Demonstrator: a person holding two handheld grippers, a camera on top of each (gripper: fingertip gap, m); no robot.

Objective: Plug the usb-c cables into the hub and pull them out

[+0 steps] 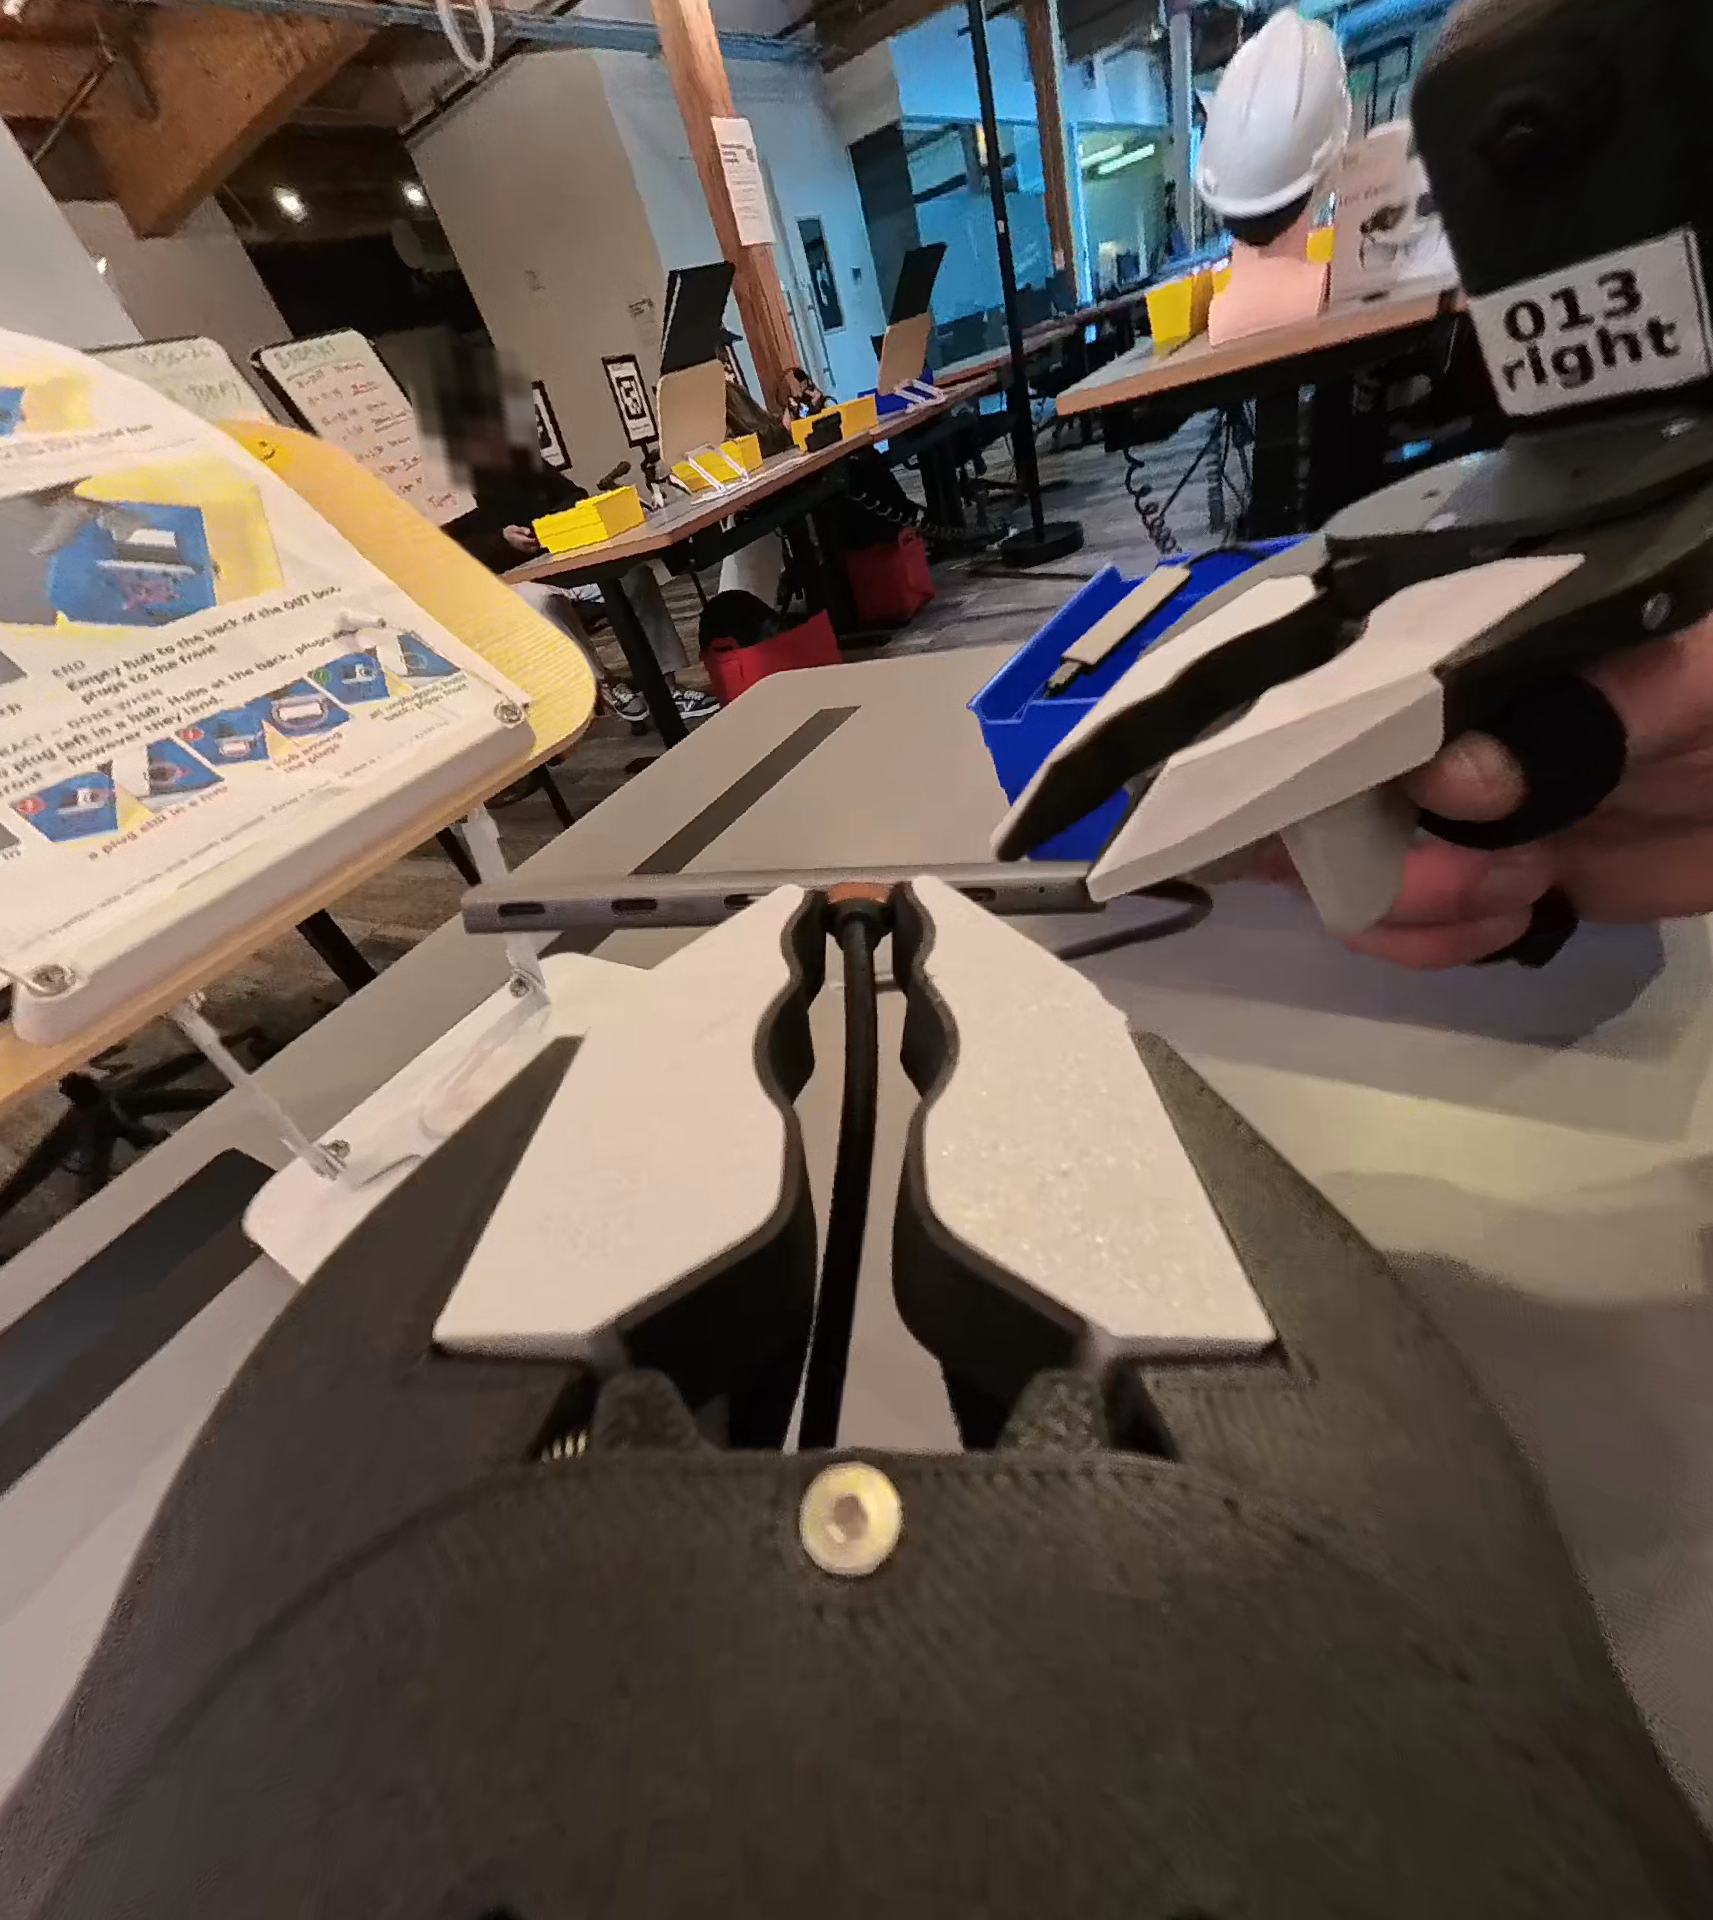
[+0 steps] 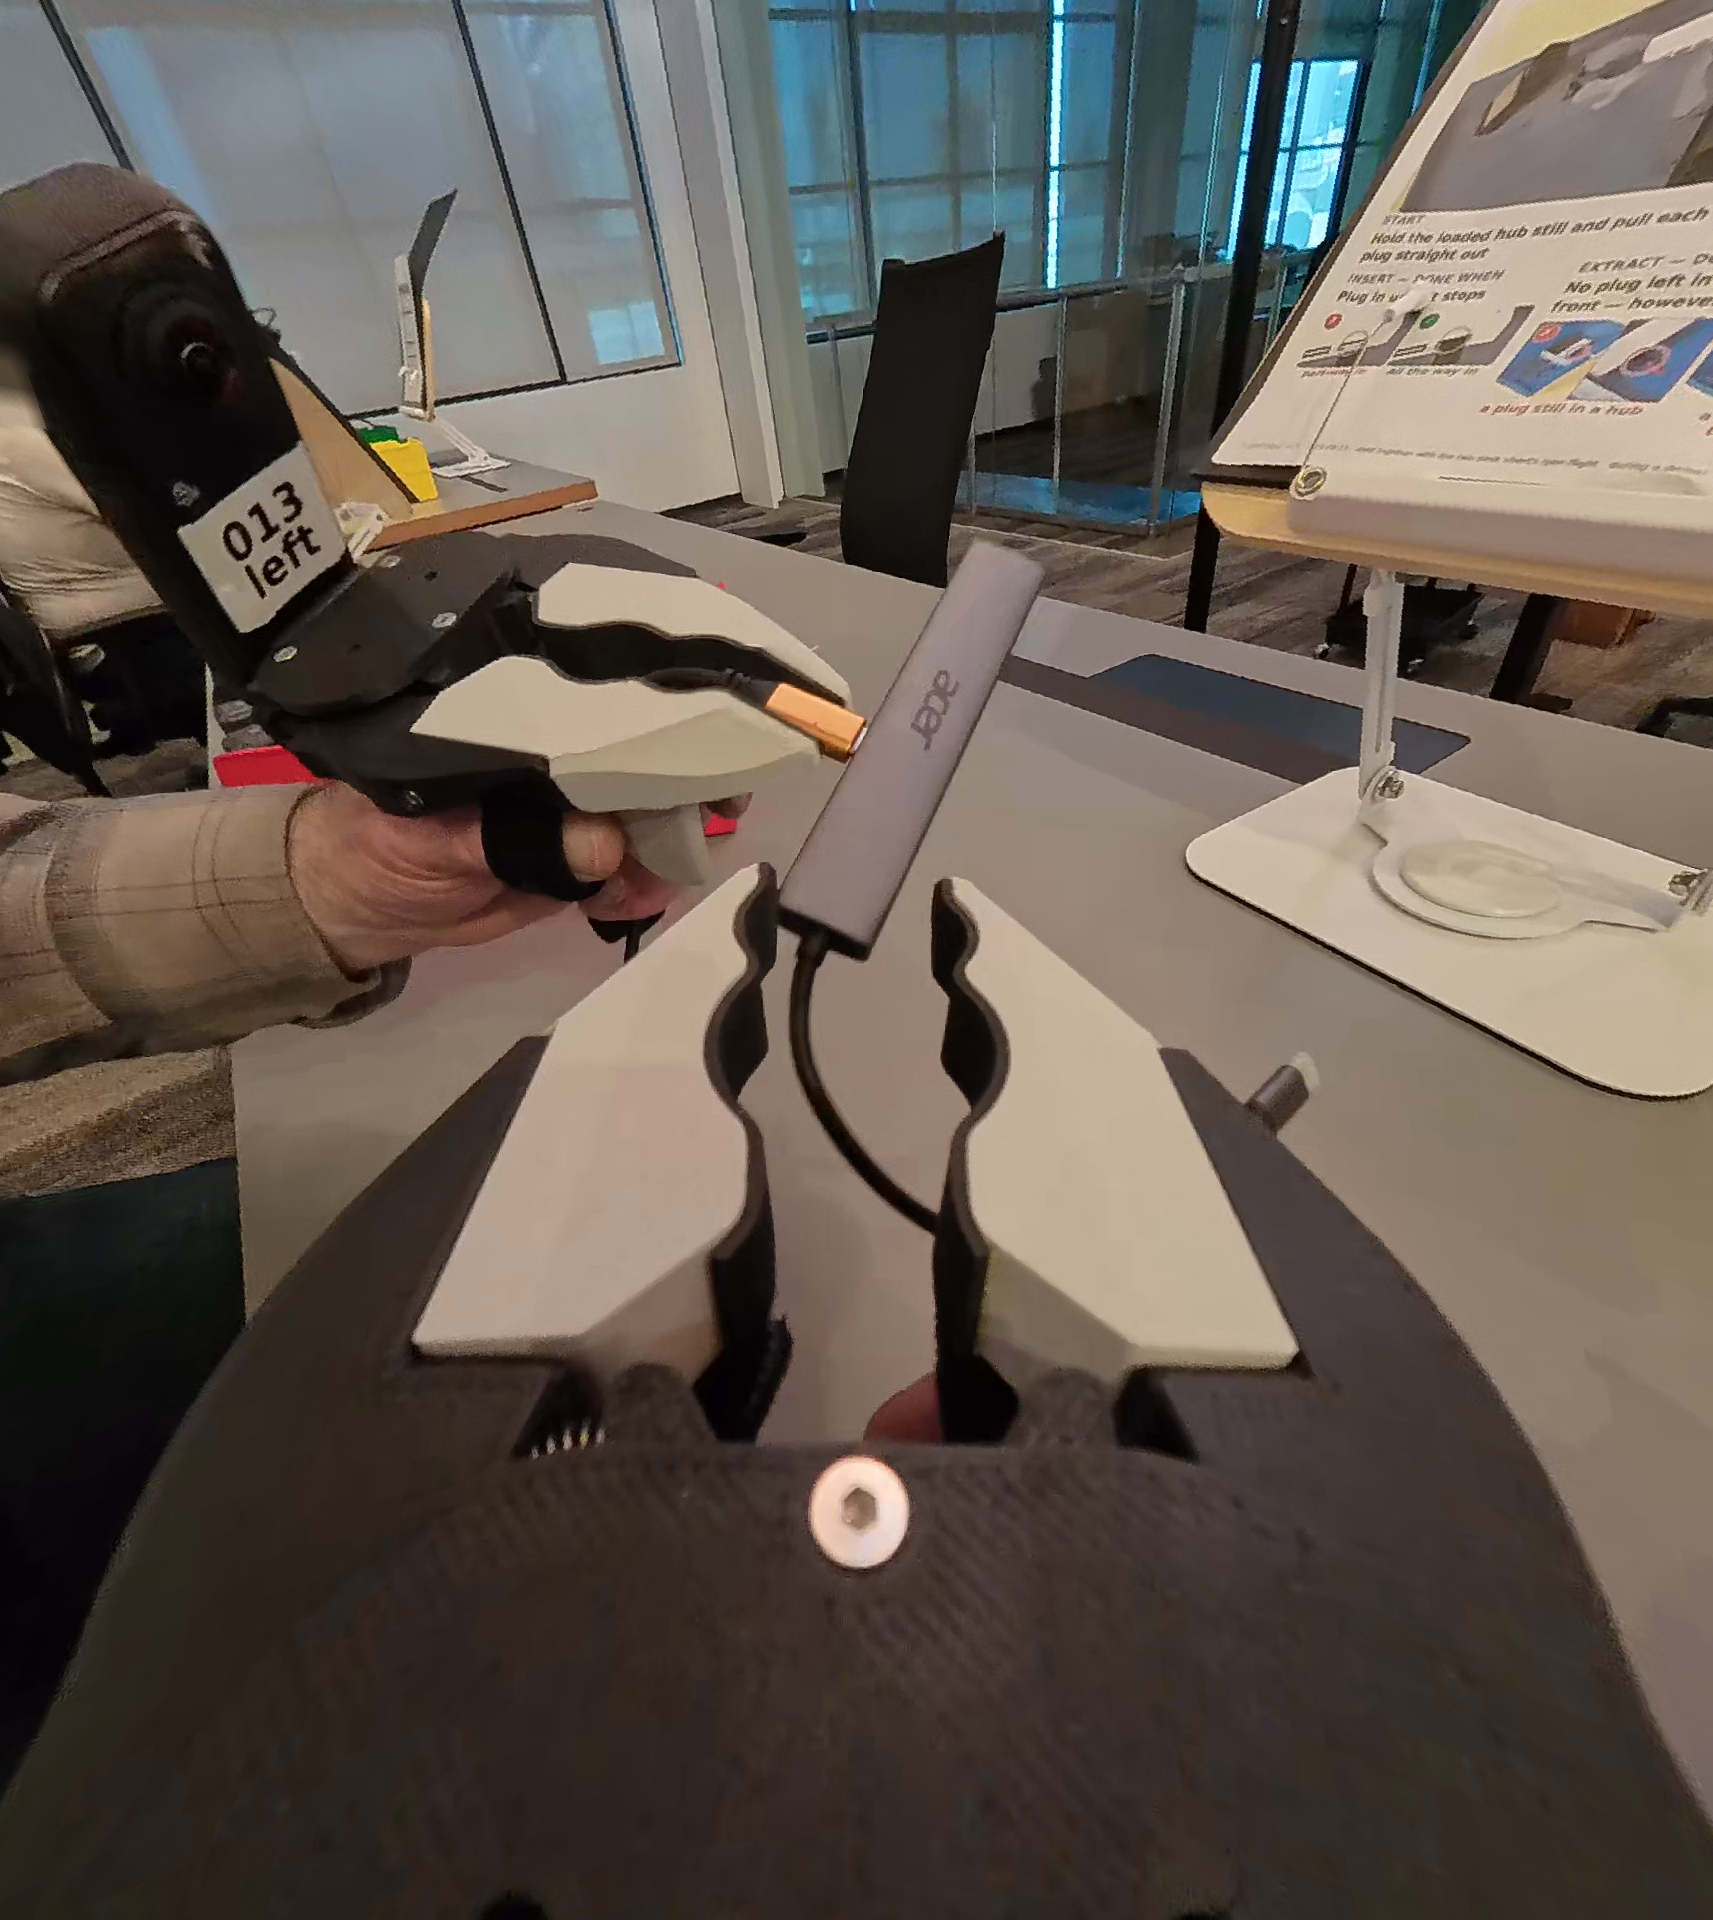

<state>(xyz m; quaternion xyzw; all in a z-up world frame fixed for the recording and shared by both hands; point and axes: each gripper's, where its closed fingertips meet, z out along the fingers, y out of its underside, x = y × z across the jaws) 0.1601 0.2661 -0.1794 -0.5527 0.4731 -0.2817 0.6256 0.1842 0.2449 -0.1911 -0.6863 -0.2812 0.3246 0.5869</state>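
Note:
A slim grey hub (image 2: 925,717) is held tilted above the grey table (image 2: 1247,1299). My right gripper (image 2: 852,904) is shut on its cable end, and the hub's black lead (image 2: 821,1101) loops down between the fingers. My left gripper (image 1: 852,904) is shut on a black USB-C cable (image 1: 847,1143) just behind its copper plug (image 1: 852,896). The plug's metal tip (image 2: 857,740) meets the hub's port edge, and the tip still shows. In the left wrist view the hub (image 1: 623,906) shows edge-on with several open ports, and the right gripper (image 1: 1049,862) clamps its right end.
A blue bin (image 1: 1028,717) stands on the table behind the hub. An instruction board (image 2: 1558,312) on a white stand (image 2: 1454,935) is at the right. A small grey connector (image 2: 1278,1091) lies by my right gripper. Desks, chairs and seated people fill the background. The gap from one gripper's tips to the other's is roughly 4 centimeters.

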